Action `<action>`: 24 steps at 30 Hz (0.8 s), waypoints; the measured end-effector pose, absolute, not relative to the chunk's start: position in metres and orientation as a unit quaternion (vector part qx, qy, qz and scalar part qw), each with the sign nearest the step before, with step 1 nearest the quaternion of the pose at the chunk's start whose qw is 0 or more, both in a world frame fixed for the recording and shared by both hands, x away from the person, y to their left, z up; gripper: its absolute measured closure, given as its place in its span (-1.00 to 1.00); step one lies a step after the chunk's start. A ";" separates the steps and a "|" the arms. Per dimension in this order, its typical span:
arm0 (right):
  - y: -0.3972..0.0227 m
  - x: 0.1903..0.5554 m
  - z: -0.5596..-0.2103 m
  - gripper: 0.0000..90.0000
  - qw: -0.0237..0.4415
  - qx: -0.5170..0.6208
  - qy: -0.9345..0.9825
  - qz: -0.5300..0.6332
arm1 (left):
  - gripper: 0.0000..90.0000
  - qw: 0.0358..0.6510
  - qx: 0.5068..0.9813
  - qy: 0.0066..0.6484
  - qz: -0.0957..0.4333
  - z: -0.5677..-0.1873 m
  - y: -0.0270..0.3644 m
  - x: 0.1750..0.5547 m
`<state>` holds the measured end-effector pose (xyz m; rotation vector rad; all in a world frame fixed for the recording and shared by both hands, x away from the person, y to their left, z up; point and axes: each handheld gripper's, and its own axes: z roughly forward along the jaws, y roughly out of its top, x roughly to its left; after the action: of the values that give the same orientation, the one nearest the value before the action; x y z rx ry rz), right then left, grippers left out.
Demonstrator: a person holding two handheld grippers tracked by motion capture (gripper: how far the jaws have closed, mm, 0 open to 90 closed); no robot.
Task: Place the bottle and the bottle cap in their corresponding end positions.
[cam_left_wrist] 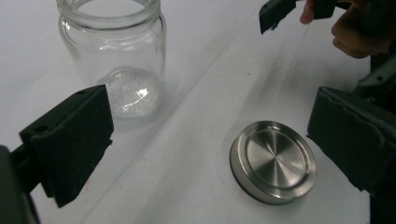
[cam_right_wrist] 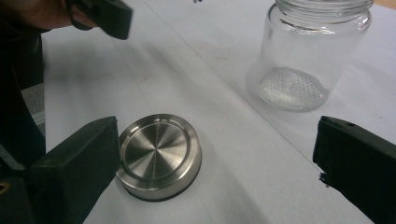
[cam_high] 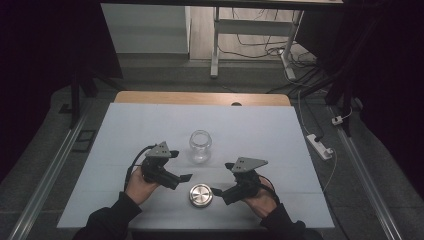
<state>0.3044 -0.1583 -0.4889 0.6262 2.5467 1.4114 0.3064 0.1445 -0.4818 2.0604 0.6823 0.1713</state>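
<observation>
Sitting unlabelled on the white surface (cam_high: 125,130), the metal lid (cam_high: 201,195) is lying between left tool (cam_high: 186,178) and right tool (cam_high: 216,191), both gaping wide, empty, glass jar (cam_high: 200,146) standing behind.

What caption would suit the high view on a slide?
Two hand-held grippers, left and right, both open, flank a metal lid near an open glass jar.

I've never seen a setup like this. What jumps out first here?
A clear glass jar stands open and upright mid-table, its round metal lid lying flat on the white table nearer the person. Either side of the lid, each hand holds a black tool, left tool and right tool, both open.
</observation>
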 end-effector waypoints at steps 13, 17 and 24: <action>-0.176 0.297 -0.485 -1.00 0.099 0.236 0.845 0.469 | -1.00 0.461 0.829 0.306 0.076 -0.485 0.165 0.279; -0.182 0.293 -0.485 -1.00 0.108 0.242 0.845 0.465 | -1.00 0.462 0.826 0.313 0.079 -0.486 0.173 0.270; -0.197 0.286 -0.484 -1.00 0.123 0.256 0.841 0.461 | -1.00 0.465 0.817 0.330 0.087 -0.488 0.188 0.257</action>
<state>0.2862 -0.1970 -0.4835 0.7480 2.4525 1.3441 0.2568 0.1884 -0.4880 2.0073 0.8102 0.2138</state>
